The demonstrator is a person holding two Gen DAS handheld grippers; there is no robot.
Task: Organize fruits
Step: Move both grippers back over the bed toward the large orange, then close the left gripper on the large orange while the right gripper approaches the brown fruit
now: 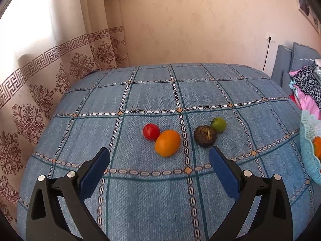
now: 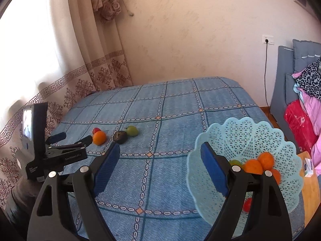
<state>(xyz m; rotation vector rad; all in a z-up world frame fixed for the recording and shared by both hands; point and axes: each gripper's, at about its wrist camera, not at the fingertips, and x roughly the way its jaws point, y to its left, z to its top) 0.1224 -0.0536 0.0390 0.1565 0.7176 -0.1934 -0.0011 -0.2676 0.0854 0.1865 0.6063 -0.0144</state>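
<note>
Four loose fruits lie on the surface (image 1: 140, 210), which is covered with a blue checked cloth. A red tomato (image 1: 151, 131) touches an orange (image 1: 167, 143) on its left-far side. Just right of them, apart by a small gap, a dark brown round fruit (image 1: 205, 136) touches a green fruit (image 1: 219, 124) behind it.

Left tool (image 1: 159, 157): jaws spread wide, nothing between the blue pads (image 1: 94, 176), hovering just short of the orange and the dark fruit, not touching either. From the right wrist view it (image 2: 77, 138) comes in from the left with its tips beside the orange (image 2: 99, 137).

Right tool (image 2: 160, 150): jaws also wide apart and empty, above the cloth, well apart from the loose fruits. Its right finger overlaps the near rim of a light blue lattice basket (image 2: 250, 132) in this view; contact unclear.

The basket sits at the right edge of the surface and holds several orange fruits (image 2: 260, 163), a green one (image 2: 235, 162) mostly hidden behind the finger, and a red one (image 2: 247, 204) seen through the mesh.

Curtain (image 1: 40, 92) to the left, piled bedding (image 2: 307, 108) to the right.
</note>
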